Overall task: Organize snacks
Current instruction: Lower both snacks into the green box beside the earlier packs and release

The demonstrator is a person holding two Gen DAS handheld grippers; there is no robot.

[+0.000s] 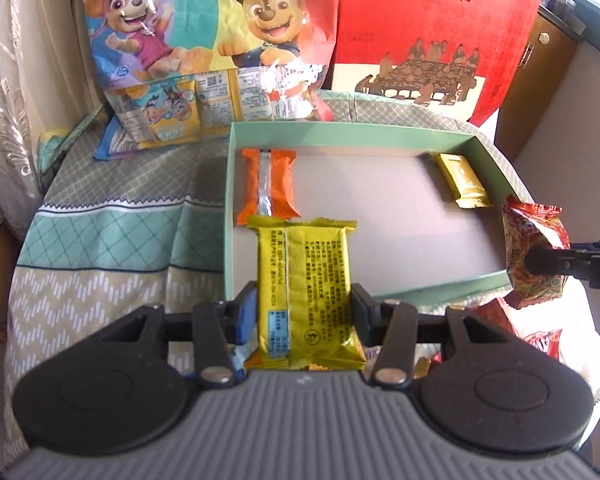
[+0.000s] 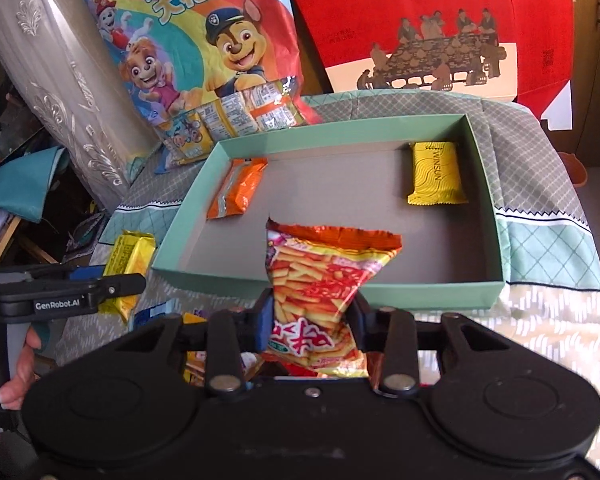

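snacks mid-carry: left gripper (image 1: pixel 304 312) fingers clamp yellow packet (image 1: pixel 306 292), right gripper (image 2: pixel 310 316) fingers pinch red chip bag (image 2: pixel 320 296), both just short of green box (image 2: pixel 485 184), likely to join orange packet (image 2: pixel 238 190) and gold packet (image 2: pixel 436 174).

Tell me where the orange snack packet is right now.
The orange packet lies inside the green box, in its far left corner against the wall, across from the small yellow packet at the far right.
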